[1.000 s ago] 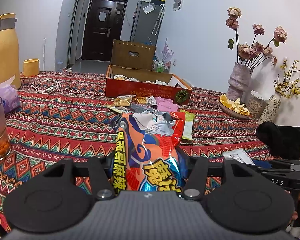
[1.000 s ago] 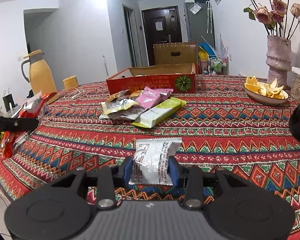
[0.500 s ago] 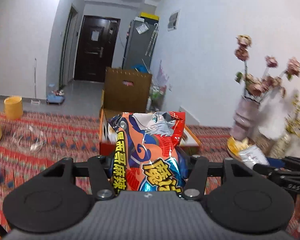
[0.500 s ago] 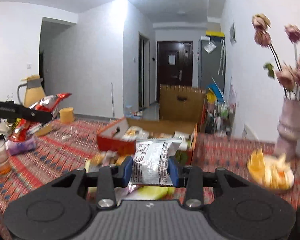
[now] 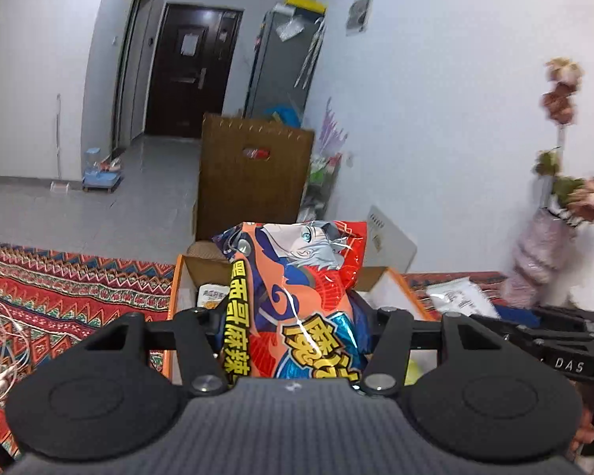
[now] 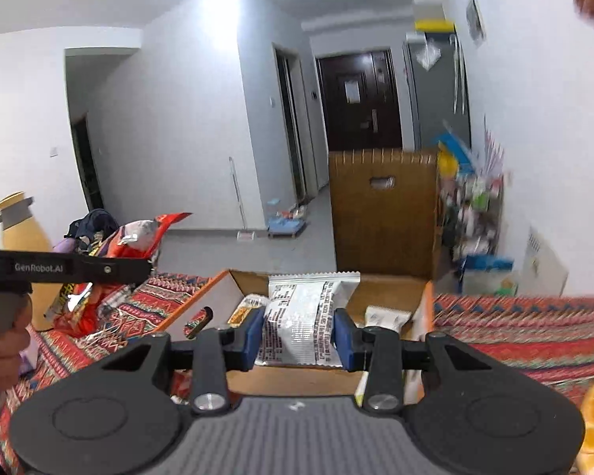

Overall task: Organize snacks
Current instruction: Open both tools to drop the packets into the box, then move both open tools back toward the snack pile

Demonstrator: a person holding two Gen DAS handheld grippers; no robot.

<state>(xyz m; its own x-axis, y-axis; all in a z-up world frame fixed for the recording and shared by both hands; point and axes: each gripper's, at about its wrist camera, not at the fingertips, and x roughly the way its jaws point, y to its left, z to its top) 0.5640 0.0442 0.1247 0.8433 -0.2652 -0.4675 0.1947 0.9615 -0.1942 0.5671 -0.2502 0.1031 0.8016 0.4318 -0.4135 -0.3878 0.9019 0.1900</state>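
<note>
My left gripper (image 5: 293,328) is shut on a big orange and red snack bag (image 5: 297,289) with a cartoon face, held upright over the near edge of the open cardboard box (image 5: 180,277). My right gripper (image 6: 299,336) is shut on a small silver snack packet (image 6: 303,316), its blue pads (image 6: 253,336) pressing both sides, just above the same box (image 6: 217,293). Several packets (image 6: 384,316) lie inside the box. In the right wrist view the left gripper (image 6: 99,267) with its bag (image 6: 138,237) shows at the left; in the left wrist view the right gripper (image 5: 554,340) and the silver packet (image 5: 459,297) show at the right.
A patterned red tablecloth (image 5: 59,289) covers the table. White earphones (image 5: 4,340) lie at the left. A vase of dried flowers (image 5: 542,249) stands at the right, a yellow jug (image 6: 19,229) at the far left. A brown cardboard crate (image 6: 384,209) stands beyond the table.
Both grippers have travelled forward and upward across the table with their packets, from above the cloth to over the open box. The loose snack pile has dropped out of view.
</note>
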